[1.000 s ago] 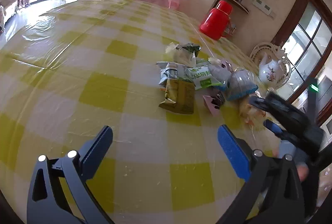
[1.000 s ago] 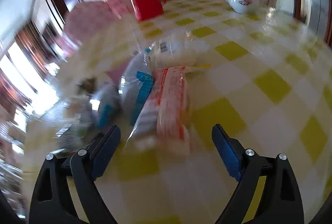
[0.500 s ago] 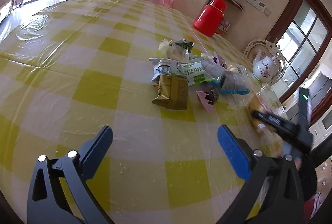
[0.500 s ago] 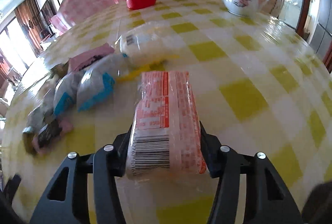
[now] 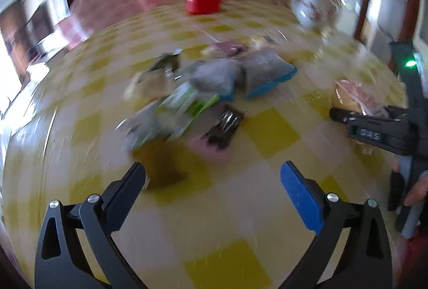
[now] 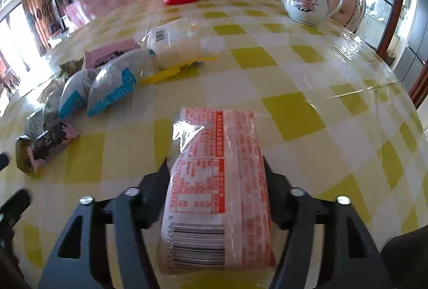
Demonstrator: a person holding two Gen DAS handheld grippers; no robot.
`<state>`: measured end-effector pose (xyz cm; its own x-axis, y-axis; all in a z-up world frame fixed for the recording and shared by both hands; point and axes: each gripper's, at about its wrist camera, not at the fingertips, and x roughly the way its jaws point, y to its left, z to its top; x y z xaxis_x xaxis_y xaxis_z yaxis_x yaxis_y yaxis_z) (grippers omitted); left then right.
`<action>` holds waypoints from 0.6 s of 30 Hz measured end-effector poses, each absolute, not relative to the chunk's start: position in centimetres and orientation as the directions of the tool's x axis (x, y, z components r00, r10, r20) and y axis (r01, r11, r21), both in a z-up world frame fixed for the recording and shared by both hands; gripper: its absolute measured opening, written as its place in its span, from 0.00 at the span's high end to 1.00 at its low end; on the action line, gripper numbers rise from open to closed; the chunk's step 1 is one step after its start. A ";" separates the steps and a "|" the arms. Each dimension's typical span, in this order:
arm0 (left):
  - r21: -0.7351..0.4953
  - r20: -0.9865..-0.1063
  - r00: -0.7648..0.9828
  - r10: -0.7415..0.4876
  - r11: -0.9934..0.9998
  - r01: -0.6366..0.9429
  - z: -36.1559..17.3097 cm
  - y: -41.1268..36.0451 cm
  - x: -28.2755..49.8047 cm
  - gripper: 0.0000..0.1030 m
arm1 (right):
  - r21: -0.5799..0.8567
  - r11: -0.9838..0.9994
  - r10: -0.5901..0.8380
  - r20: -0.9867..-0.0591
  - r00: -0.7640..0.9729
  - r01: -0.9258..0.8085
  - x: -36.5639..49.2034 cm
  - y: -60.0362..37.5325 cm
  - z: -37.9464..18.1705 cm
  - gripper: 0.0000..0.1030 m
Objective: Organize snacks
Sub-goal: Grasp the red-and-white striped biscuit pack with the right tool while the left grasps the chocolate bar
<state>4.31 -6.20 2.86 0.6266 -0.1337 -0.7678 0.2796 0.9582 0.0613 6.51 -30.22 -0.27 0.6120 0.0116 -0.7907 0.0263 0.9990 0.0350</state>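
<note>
Orange-printed snack pack (image 6: 219, 182): clamped between jaws of right gripper (image 6: 216, 182), jaws easing apart, long axis straight ahead over table (image 6: 294, 112); left gripper (image 5: 214, 176) wide, empty, nearer snack pile (image 5: 203, 91)

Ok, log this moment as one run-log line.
right gripper: fingers easing open, still pressing the red-printed snack pack | left gripper: open, empty, facing snack pile | table: pile unsorted
</note>
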 end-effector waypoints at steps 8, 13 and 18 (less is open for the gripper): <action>0.126 -0.801 0.589 -0.110 0.930 0.346 0.7 -9.2 8.8 0.68 | 0.051 0.998 0.024 -0.788 0.615 0.027 6.6 -30.5 -0.2 0.48; -0.004 -0.791 0.563 -0.240 0.922 0.388 1.3 -8.7 7.1 0.82 | 0.074 0.997 0.038 -0.782 0.622 0.032 6.4 -30.9 -0.2 0.52; -0.097 -0.742 0.600 -0.299 0.934 0.345 2.1 -7.2 3.7 0.82 | 0.089 0.995 0.038 -0.770 0.636 0.048 6.0 -31.2 0.1 0.54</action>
<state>3.72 -7.17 2.08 0.6001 -0.2990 -0.7419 0.3452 0.9335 -0.0970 5.99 -31.20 0.07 0.6364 0.0383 -0.7704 0.0479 0.9949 0.0891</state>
